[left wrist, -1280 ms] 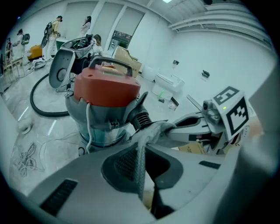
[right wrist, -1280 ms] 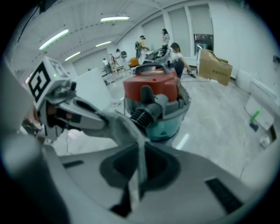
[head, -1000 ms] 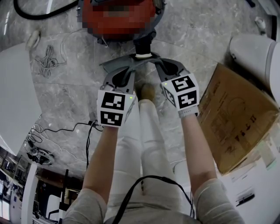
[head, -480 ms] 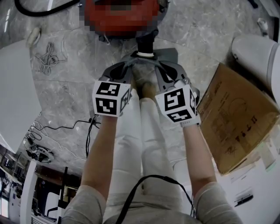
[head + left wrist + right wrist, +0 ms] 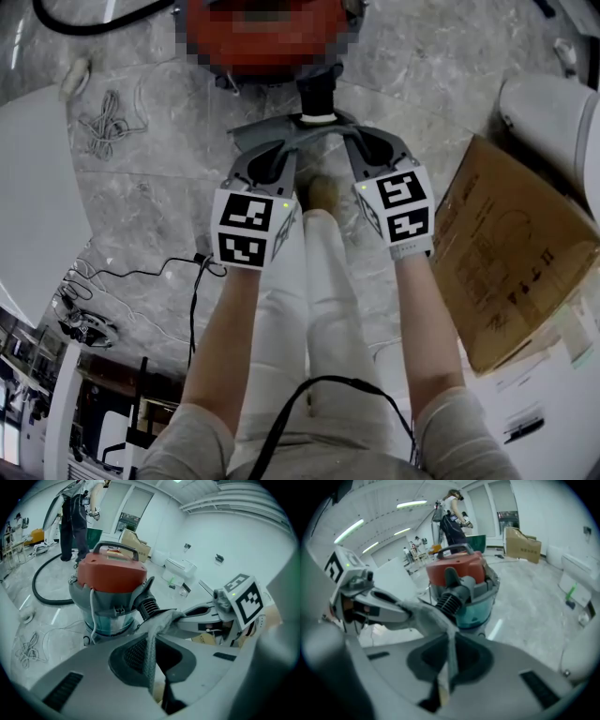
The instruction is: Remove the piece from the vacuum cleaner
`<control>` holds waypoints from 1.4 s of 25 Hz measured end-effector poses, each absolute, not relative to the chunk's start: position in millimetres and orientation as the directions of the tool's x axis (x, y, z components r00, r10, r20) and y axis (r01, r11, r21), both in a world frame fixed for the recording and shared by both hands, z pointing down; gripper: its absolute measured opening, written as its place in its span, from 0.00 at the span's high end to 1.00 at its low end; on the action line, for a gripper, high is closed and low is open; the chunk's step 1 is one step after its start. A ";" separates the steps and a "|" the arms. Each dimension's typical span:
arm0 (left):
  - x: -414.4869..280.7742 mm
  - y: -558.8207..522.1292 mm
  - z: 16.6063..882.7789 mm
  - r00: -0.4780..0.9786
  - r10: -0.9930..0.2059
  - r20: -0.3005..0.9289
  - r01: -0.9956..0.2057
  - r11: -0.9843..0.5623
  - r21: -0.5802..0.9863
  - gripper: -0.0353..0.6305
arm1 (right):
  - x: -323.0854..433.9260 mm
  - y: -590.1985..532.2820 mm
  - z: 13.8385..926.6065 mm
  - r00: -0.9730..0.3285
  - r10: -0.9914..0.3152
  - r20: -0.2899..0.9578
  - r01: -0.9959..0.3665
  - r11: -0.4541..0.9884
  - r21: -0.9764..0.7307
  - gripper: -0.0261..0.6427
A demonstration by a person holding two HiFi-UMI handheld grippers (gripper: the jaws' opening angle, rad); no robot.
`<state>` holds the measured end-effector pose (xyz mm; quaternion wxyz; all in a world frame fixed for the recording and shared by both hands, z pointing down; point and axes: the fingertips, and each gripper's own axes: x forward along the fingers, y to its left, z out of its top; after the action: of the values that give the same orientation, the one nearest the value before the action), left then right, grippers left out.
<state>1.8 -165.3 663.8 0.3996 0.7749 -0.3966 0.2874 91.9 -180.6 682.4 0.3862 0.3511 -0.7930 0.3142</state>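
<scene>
I have my left tool (image 5: pixel 278 157) and right tool (image 5: pixel 364 150) both pinched shut on the grey piece (image 5: pixel 302 131), which sits at the black inlet of the red vacuum cleaner (image 5: pixel 110 576). The cleaner stands on a grey marble floor (image 5: pixel 150 187) in a bright white workroom, with loose cables (image 5: pixel 97 125) to the left and a cardboard box (image 5: pixel 506 253) to the right.

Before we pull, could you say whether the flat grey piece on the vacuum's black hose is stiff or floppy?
Probably fairly stiff: the flat grey piece spans between the left gripper and right gripper without sagging. Likely light, being thin edge-on between the jaws. The red-lidded vacuum cleaner might drag along when pulled.
</scene>
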 end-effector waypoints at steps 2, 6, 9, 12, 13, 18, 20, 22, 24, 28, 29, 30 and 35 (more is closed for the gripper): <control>-4.0 -166.1 672.6 0.511 -0.386 0.768 -0.853 -0.344 0.394 0.90 | 87.2 -178.3 672.9 -0.441 -0.321 0.838 -0.774 0.609 -0.174 0.92; -14.3 -173.5 688.4 0.497 -0.391 0.775 -0.864 -0.304 0.401 0.90 | 75.2 -175.0 658.3 -0.394 -0.337 0.855 -0.692 0.721 -0.035 0.92; -16.3 -175.8 692.9 0.499 -0.384 0.777 -0.864 -0.288 0.413 0.90 | 70.8 -171.8 654.8 -0.372 -0.342 0.863 -0.648 0.762 0.023 0.92; -12.4 -169.1 685.4 0.519 -0.380 0.765 -0.853 -0.276 0.442 0.90 | 74.3 -171.7 659.6 -0.392 -0.335 0.857 -0.684 0.729 -0.028 0.92; -9.5 -165.2 681.0 0.528 -0.381 0.759 -0.848 -0.282 0.449 0.90 | 77.7 -172.8 662.5 -0.405 -0.334 0.851 -0.712 0.700 -0.065 0.92; 2.1 -159.2 664.3 0.537 -0.401 0.742 -0.842 -0.303 0.446 0.90 | 93.6 -174.5 677.8 -0.446 -0.327 0.833 -0.792 0.578 -0.197 0.92; 3.1 -160.9 662.2 0.532 -0.404 0.744 -0.845 -0.318 0.431 0.90 | 95.4 -175.0 680.2 -0.450 -0.331 0.830 -0.800 0.563 -0.209 0.92; 1.6 -161.4 663.3 0.527 -0.406 0.747 -0.848 -0.319 0.424 0.90 | 94.0 -176.2 677.9 -0.450 -0.341 0.826 -0.803 0.559 -0.207 0.92; -2.6 -161.4 666.6 0.519 -0.408 0.751 -0.853 -0.303 0.425 0.90 | 90.3 -175.6 673.6 -0.450 -0.348 0.822 -0.800 0.567 -0.197 0.92; -8.6 -156.3 675.4 0.511 -0.398 0.762 -0.859 -0.270 0.435 0.90 | 85.8 -171.0 666.6 -0.439 -0.348 0.828 -0.774 0.615 -0.151 0.92; -9.8 -154.4 677.5 0.510 -0.397 0.763 -0.860 -0.265 0.437 0.90 | 84.1 -169.8 663.3 -0.435 -0.348 0.830 -0.762 0.634 -0.133 0.92; -11.2 -153.3 679.1 0.511 -0.399 0.762 -0.860 -0.260 0.440 0.90 | 81.9 -168.7 659.4 -0.432 -0.350 0.831 -0.749 0.652 -0.116 0.92; -13.1 -154.0 675.3 0.517 -0.414 0.749 -0.856 -0.257 0.449 0.90 | 78.4 -165.3 644.6 -0.445 -0.366 0.817 -0.739 0.665 -0.104 0.92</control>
<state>-13.1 -154.0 675.3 0.4396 0.7518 -0.4222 0.2515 78.4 -165.3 644.6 0.4043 0.3377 -0.8180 0.2307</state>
